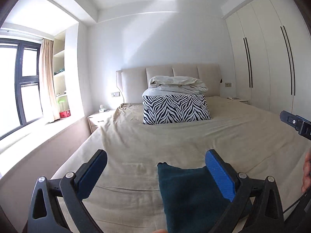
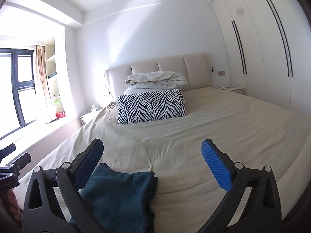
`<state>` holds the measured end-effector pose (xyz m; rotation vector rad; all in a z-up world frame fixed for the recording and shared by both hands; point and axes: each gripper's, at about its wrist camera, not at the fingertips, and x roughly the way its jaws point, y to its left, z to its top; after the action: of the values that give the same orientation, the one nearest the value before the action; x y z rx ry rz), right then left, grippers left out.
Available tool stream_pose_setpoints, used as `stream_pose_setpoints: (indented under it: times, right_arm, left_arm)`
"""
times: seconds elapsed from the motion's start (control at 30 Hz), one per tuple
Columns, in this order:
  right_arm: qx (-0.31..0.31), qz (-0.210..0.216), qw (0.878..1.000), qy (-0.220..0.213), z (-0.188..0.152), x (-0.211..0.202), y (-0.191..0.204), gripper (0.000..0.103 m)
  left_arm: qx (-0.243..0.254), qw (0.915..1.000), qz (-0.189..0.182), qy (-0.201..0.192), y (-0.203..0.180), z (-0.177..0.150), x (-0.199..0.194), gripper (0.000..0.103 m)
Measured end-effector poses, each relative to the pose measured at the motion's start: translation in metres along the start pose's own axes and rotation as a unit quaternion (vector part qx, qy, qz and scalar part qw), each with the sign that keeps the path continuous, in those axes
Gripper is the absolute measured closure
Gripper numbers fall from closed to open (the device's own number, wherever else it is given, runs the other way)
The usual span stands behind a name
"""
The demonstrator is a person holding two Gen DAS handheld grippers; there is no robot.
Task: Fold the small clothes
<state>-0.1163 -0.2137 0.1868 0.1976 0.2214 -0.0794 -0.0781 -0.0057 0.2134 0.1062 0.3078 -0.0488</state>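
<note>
both sets of jaws stand wide apart, gripping nothing, likely poised for the next fold. the left gripper [image 1: 155, 171] has the teal garment [image 1: 186, 192] under its right jaw; the right gripper [image 2: 152, 164] has it beneath its left jaw. it lies folded near the bed's [image 2: 223, 128] foot edge.

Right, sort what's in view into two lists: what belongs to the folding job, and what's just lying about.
Part of the job:
- dark teal garment, lying on the bed
- left gripper, open
- right gripper, open
- bed sheet, the folding surface

Just lying about:
- zebra-print pillow
- bundled duvet
- wardrobe
- red box on the window ledge
</note>
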Motion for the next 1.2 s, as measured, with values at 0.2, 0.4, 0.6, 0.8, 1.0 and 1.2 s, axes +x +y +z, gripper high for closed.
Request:
stream_pose_setpoints:
  times: [0.2,0.4,0.6,0.8,1.0,1.2]
  right_arm:
    - [0.022,0.024,0.999,0.016,0.019,-0.020,0.011,0.000]
    - [0.016,0.003,0.989,0.146,-0.012,0.004,0.028,0.000]
    - [-0.006,-0.014,0.977,0.214,-0.059,0.026,0.045,0.000]
    - [0.004,-0.038,0.962,0.270,-0.094,0.043,0.043,0.000]
    - [-0.012,-0.057,0.955,0.290,-0.113,0.052,0.041,0.000]
    - [-0.027,-0.058,0.950,0.304,-0.123,0.054,0.044,0.000]
  left_arm:
    - [0.001,0.9986,0.003,0.054,0.005,-0.003,0.002,0.000]
    - [-0.017,0.9902,-0.004,0.139,0.005,-0.033,0.032,0.000]
    - [-0.017,0.9775,-0.026,0.208,-0.009,-0.064,0.052,0.000]
    - [-0.016,0.9677,-0.025,0.250,-0.016,-0.086,0.065,0.000]
    - [-0.044,0.9591,-0.029,0.278,-0.005,-0.100,0.077,0.000]
    - [-0.061,0.9544,-0.027,0.291,0.002,-0.108,0.082,0.000]
